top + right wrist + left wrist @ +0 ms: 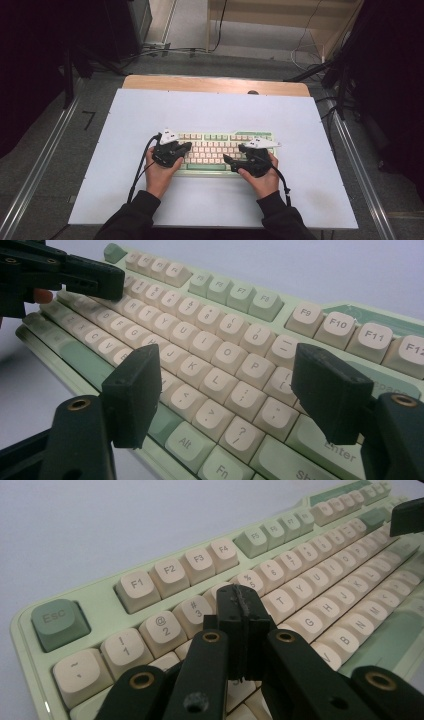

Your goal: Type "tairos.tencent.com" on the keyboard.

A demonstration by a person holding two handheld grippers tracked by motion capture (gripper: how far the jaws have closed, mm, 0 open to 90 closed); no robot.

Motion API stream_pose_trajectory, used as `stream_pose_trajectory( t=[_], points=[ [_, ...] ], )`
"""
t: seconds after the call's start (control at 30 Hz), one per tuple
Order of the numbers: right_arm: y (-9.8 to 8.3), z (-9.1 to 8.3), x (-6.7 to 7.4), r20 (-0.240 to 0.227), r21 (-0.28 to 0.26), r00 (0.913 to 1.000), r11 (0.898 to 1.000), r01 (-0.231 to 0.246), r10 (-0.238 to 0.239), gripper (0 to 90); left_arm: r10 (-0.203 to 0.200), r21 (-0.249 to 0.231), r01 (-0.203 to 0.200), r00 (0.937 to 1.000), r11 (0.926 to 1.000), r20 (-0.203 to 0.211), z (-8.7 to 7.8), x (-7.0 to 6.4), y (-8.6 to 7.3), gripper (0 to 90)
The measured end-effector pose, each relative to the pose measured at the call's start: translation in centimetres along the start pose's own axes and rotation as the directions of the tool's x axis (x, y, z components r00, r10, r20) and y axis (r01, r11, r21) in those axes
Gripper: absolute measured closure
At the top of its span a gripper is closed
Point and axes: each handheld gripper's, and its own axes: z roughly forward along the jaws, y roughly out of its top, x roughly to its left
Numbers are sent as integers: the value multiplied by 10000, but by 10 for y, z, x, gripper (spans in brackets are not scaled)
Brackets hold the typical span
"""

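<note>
Two grippers sit over the keyboard (220, 150), which lies mid-mat on the white table cover (210, 200), nearer my edge. I see the left gripper (243, 611) above the keyboard's left end, jaws clenched together on nothing, tips over the number row near the 4 key. The right gripper (227, 395) hangs over the keyboard's right end, jaws spread wide, released, letter keys around L and P between them, nothing grasped.
</note>
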Motion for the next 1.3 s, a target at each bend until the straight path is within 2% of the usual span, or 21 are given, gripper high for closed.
stream_pose_trajectory(
  t=[0.57,0.7,0.83,0.87,0.97,1.07,1.2,1.3],
  points=[
    [0,1,1,-16,47,10000,10000,-27,27,267,16,227,-14,10000,9997,-54,2,-2,-1,900],
    [0,1,0,-14,34,10000,10000,-18,18,267,13,-32,-12,9999,10000,134,-2,-3,1,900],
    [0,1,0,-18,50,10000,10000,-33,33,267,-149,-310,161,9992,9994,362,-7,-3,2,900],
    [0,1,0,-10,54,10000,10000,-27,27,267,-167,-395,185,9989,9990,444,-9,-2,3,886],
    [0,1,0,-22,35,10000,10000,-26,26,267,-296,-667,329,9983,9972,505,-13,-2,4,714],
    [0,1,0,-22,35,10000,10000,-21,21,267,-356,-952,407,9979,9946,549,-18,-3,4,618],
    [0,1,1,-12,54,10000,10000,-29,29,272,-255,-1195,277,9995,9925,197,-23,-4,4,455],
    [0,1,1,3,50,10000,10000,-18,18,278,-210,-1182,186,9996,9928,-186,-26,-3,3,382]
  ],
)
